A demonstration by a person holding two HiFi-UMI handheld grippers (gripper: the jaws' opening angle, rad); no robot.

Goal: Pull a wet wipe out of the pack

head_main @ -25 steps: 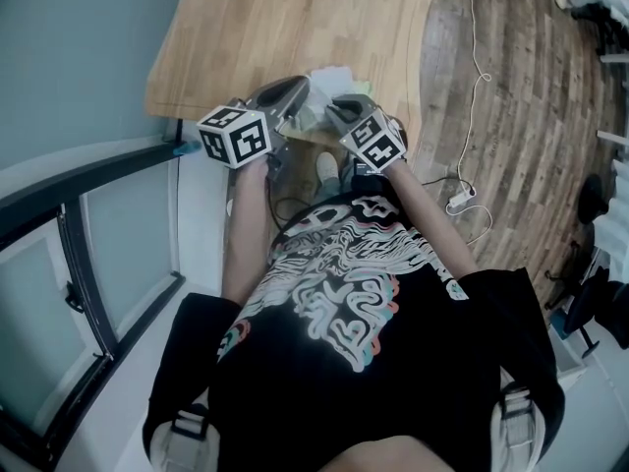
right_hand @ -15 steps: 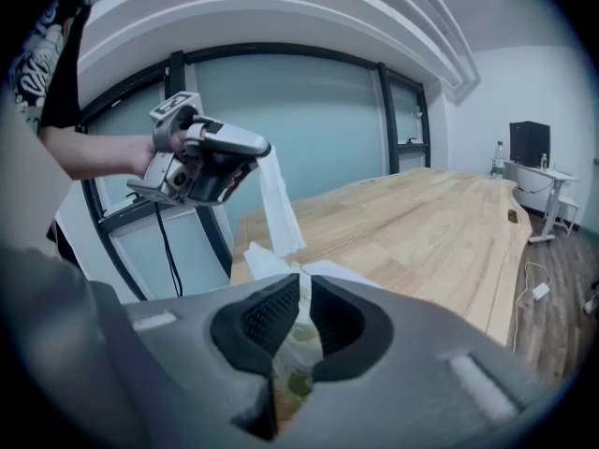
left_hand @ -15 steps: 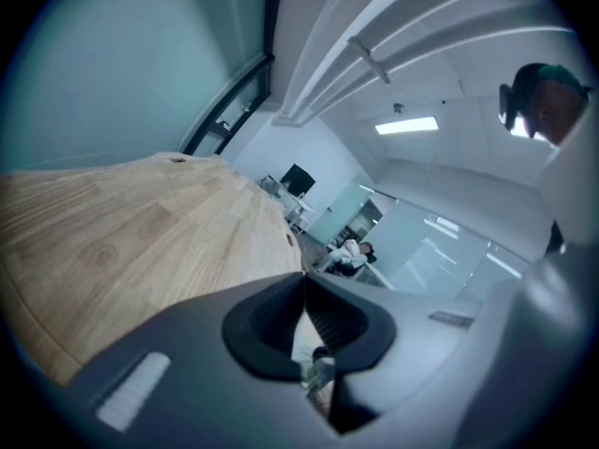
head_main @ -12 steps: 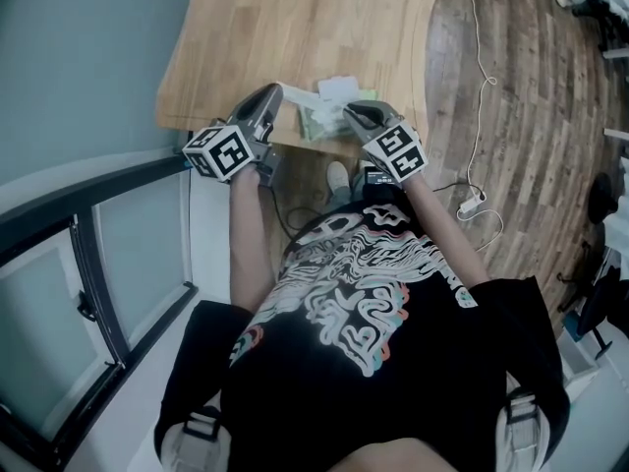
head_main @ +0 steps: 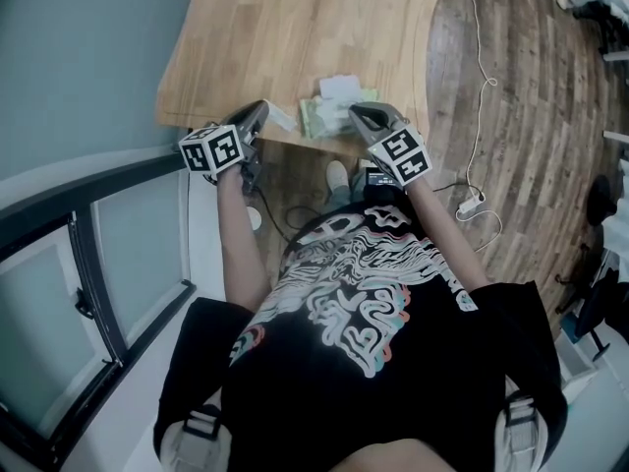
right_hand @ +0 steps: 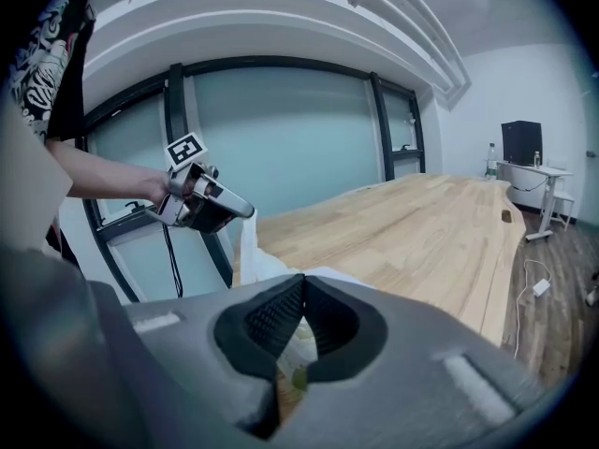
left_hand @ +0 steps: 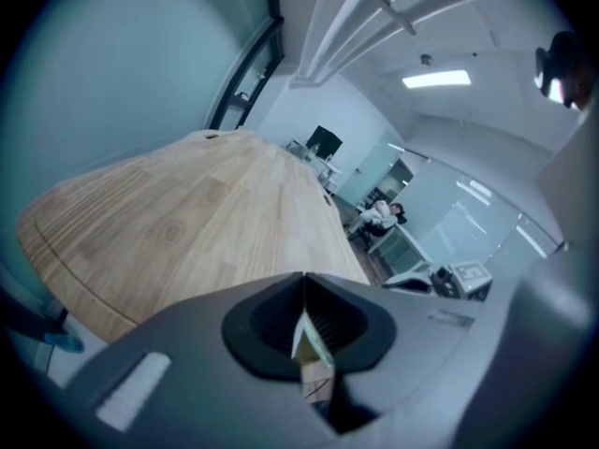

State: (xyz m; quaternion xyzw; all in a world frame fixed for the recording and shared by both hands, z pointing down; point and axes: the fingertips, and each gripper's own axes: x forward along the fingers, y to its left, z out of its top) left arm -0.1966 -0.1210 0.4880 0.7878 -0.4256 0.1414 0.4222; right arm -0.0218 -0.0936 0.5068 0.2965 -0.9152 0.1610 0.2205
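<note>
Left gripper (head_main: 257, 112): fingers (left_hand: 281, 321) closed flat on a thin white wet wipe (left_hand: 310, 342), with its edge pinched right in the seam. In the right gripper view the wet wipe (right_hand: 247, 243) hangs down as a limp strip from the left gripper (right_hand: 240, 211), which is held off the near left edge of the light wooden table (head_main: 295, 28). I can't tell whether the strip's lower end is clear of the pack, because the right gripper's body hides it. Right gripper (head_main: 356, 113): fingers (right_hand: 328, 330) clamped on the pale green soft plastic wipe pack (right_hand: 292, 370), with film and green print showing between them. In the head view the pack (head_main: 319, 118) lies on the table at its near edge, between the two grippers, and the right gripper is on its right end. The wet wipe (head_main: 279, 118) shows just left of the pack at the left gripper's tip. A white crumpled sheet (head_main: 337, 88) sits just beyond the pack on the table. The grippers are near each other, the left one out to the side and angled down.
</note>
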